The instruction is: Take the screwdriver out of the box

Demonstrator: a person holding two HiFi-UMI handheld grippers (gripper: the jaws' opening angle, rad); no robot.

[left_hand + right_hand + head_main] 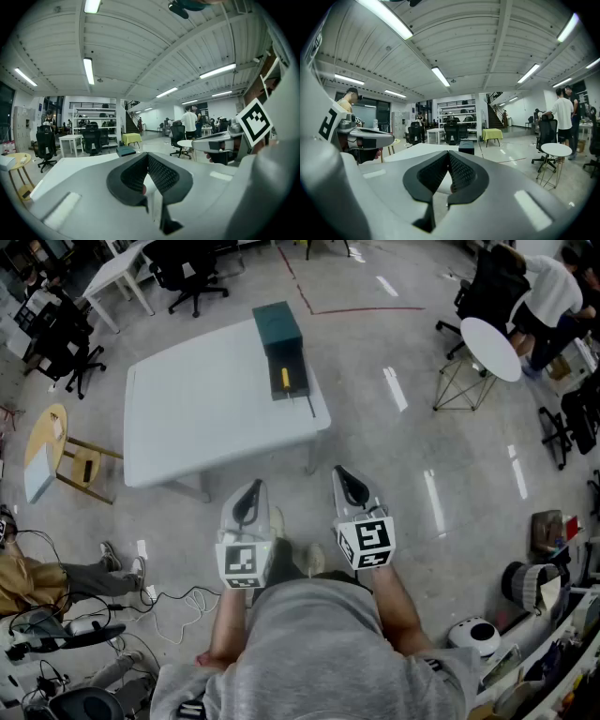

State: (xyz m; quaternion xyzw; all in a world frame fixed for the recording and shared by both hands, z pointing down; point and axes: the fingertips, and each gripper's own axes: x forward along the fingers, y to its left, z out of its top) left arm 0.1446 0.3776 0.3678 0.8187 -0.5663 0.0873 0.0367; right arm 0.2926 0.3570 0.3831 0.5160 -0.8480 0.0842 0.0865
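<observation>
**Well short of the box, both grippers shut and empty**

Plainly the move ahead turns on one gap: the yellow-handled screwdriver (285,378) lies well ahead of both sets of jaws, across the near part of the white rectangular table (187,418); it rests in the open, dark-lined section of the dark green rectangular box (278,330), on the table's far side from the jaws. Its long axis runs along the box's length, roughly in line with the way the jaws point, so the handle would likely be met end-on unless a wrist turns; the tip end is too small to make out.

The left gripper (249,493) and the right gripper (350,479) hover side by side above the floor; the box sits ahead between their lines, and neither looks clearly nearer. Each has its jaws pressed together with nothing between them.

The gripper shells are smooth grey plastic; the black ribbed pads (461,173) look rubbery and should bite well on a round handle. The tabletop is flat and matt; the box looks rigid and hard-edged, and may slide if nudged.
</observation>
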